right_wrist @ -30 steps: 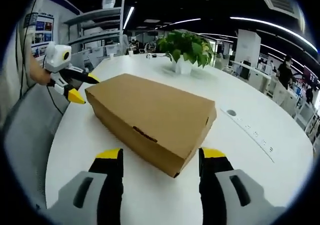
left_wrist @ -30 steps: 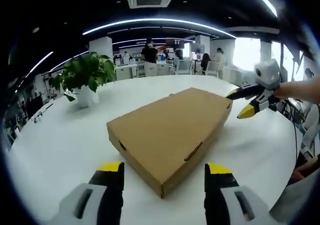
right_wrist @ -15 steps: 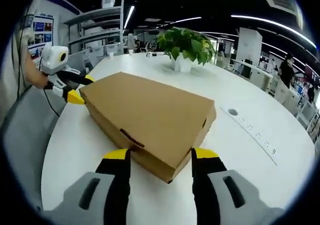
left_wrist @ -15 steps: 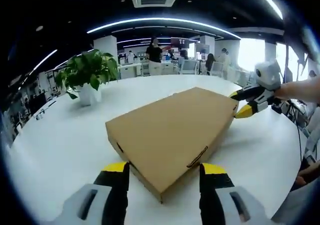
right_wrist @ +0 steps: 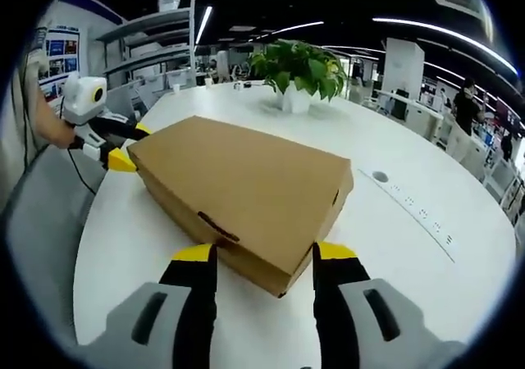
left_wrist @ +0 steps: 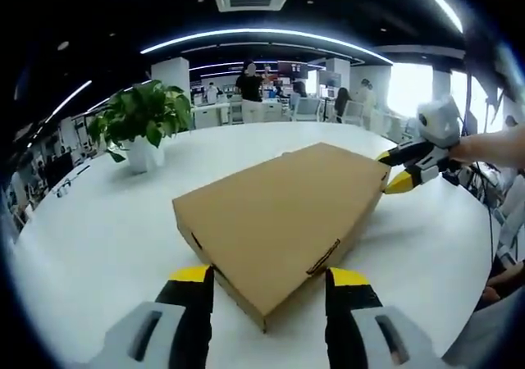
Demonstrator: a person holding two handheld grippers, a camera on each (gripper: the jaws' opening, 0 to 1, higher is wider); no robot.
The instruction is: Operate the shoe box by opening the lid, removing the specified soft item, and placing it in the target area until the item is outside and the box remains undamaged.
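- Shoe box [left_wrist: 283,213]: closed brown cardboard box lying flat on the white worktop [left_wrist: 98,221], one corner directly ahead of each claw.
- Left claw [left_wrist: 264,280]: jaws spread, straddling the near corner of the box; in the right gripper view it sits at the far left corner [right_wrist: 123,146].
- Right claw [right_wrist: 257,258]: jaws spread on either side of the opposite corner, at lid-edge height; contact cannot be confirmed.
- Step in hand, judged: opening the lid. Best done by catching only the lid's overhanging edge at both corners and lifting evenly, so that the cardboard neither creases nor tears and the base stays down.
- Slot [right_wrist: 216,226]: a dark cut in the side wall just ahead of the right claw; possibly a locking tab to free first.
- Hidden: the soft item, presumably inside; the target area is not identifiable.
- Potted plant [right_wrist: 299,74]: beyond the box, well apart.
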